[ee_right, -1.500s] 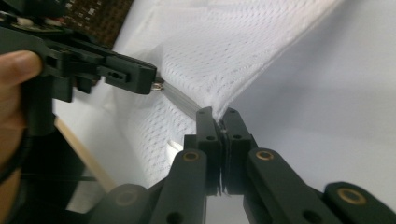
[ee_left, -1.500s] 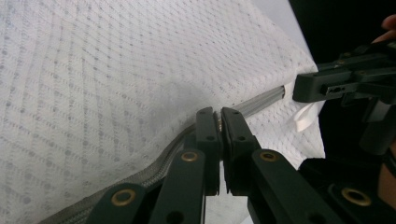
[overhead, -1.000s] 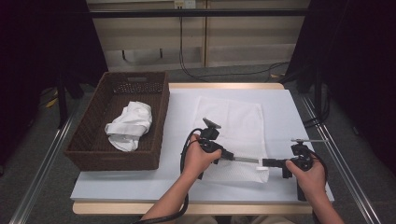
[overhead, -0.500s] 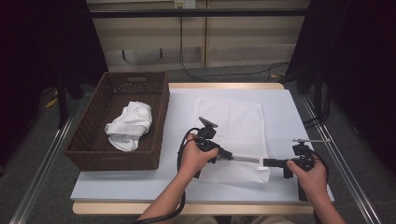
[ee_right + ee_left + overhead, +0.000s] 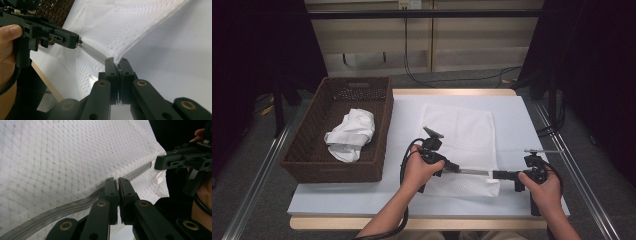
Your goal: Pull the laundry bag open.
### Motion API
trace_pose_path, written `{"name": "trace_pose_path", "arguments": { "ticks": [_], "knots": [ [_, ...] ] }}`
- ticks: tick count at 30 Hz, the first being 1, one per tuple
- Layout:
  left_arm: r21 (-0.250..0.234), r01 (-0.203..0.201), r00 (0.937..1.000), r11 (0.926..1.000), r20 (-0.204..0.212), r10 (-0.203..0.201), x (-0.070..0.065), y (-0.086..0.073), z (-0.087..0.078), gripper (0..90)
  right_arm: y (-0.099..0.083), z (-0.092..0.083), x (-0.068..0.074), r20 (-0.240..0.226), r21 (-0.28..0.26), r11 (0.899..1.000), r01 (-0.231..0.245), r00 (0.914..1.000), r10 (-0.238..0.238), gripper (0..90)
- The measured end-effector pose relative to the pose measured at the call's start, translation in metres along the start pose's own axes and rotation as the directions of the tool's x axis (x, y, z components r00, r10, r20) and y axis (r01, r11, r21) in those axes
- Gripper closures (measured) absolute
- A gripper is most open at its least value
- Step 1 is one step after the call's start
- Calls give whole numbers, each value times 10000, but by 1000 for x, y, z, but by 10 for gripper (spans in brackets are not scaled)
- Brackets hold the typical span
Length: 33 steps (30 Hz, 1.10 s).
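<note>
A white mesh bag (image 5: 459,130) with a grey zipper (image 5: 474,171) lies flat on the white table (image 5: 522,125), its near edge lifted between the grippers. My left gripper (image 5: 457,169) is shut on the zipper's pull; in the left gripper view its jaws (image 5: 116,180) pinch together right on the zipper (image 5: 62,208). My right gripper (image 5: 494,175) is shut on the bag's corner at the zipper's end; in the right gripper view (image 5: 116,61) mesh fabric (image 5: 120,27) sits between its jaws. The two grippers face each other, a short stretch of zipper (image 5: 93,52) taut between them.
A brown wicker basket (image 5: 307,150) stands at the table's left and holds a crumpled white cloth (image 5: 352,132). Cables lie on the floor behind the table, and metal rails run along both of its sides.
</note>
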State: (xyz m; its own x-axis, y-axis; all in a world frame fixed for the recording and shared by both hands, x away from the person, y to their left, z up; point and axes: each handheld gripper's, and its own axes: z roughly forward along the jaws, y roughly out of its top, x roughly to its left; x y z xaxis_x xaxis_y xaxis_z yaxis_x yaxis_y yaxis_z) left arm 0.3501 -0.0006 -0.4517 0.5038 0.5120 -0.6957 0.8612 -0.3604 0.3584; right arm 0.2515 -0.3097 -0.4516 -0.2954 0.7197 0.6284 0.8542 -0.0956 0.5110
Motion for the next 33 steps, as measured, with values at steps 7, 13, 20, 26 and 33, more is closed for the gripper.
{"name": "trace_pose_path", "arguments": {
  "ticks": [7,13,20,26,33],
  "knots": [
    [-4,-31,9996,10000,281,31,4,0,-4,868,0,-1,0,75,18,10000,64,10000,-64,883],
    [-26,-2,9994,10000,350,3,3,-1,-5,867,0,-1,0,27,-26,9999,100,9999,-100,883],
    [-65,-26,9995,10000,301,28,2,-2,-4,868,0,-1,1,92,12,9999,150,9998,-150,883],
    [-131,-52,9996,9999,276,55,2,-3,-8,868,0,-2,1,98,-18,9999,143,9999,-142,883],
    [-50,-74,9993,10000,378,76,5,-3,-9,868,0,-2,1,94,12,9999,154,9998,-154,883]
  ]
}}
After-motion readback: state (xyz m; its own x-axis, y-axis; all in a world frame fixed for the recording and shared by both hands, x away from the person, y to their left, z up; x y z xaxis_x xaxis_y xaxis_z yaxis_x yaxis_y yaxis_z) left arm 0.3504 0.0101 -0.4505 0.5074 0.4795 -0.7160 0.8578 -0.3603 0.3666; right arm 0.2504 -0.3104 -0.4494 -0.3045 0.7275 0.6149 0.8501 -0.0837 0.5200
